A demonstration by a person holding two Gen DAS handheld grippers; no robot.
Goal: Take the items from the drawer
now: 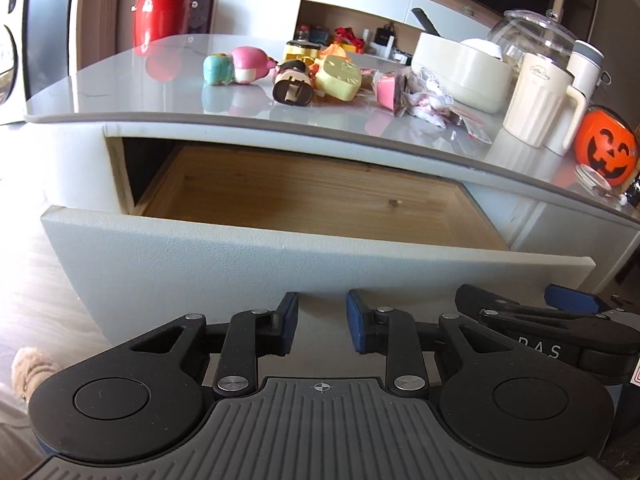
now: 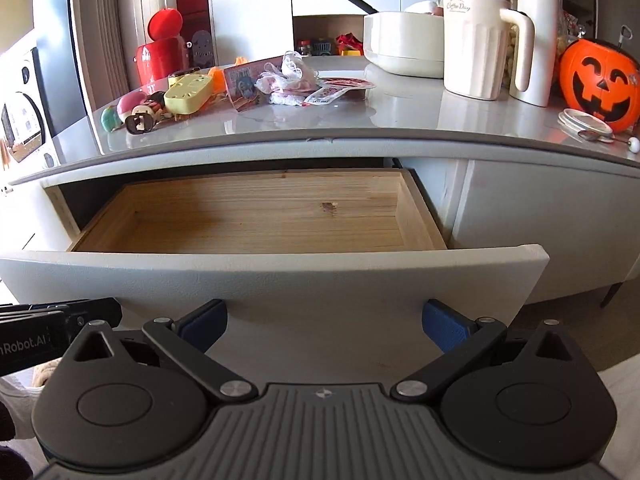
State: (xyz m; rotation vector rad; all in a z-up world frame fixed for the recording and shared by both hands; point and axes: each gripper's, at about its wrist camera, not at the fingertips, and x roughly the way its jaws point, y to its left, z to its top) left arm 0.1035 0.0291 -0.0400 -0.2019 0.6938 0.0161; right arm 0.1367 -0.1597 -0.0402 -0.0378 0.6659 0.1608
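At the bottom of each wrist view, the left gripper [image 1: 322, 322] was seen with its jaws parted a little and nothing between them, and the right gripper [image 2: 324, 326] with its jaws spread wide and likewise unladen. Just beyond, at mid-frame, the drawer [image 2: 276, 268] was pulled out, its wooden floor bare. Farther up, small toys [image 1: 280, 70] were strewn on the desk [image 2: 400, 116], with a cream jug [image 2: 478, 40] and a pumpkin bucket [image 2: 598, 80] at the upper right.

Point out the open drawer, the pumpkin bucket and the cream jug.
Open drawer [image 2: 256, 216]: right wrist view, bare wooden floor.
Pumpkin bucket [image 2: 596, 80]: right wrist view, carved face.
Cream jug [image 2: 474, 48]: right wrist view, ribbed body.
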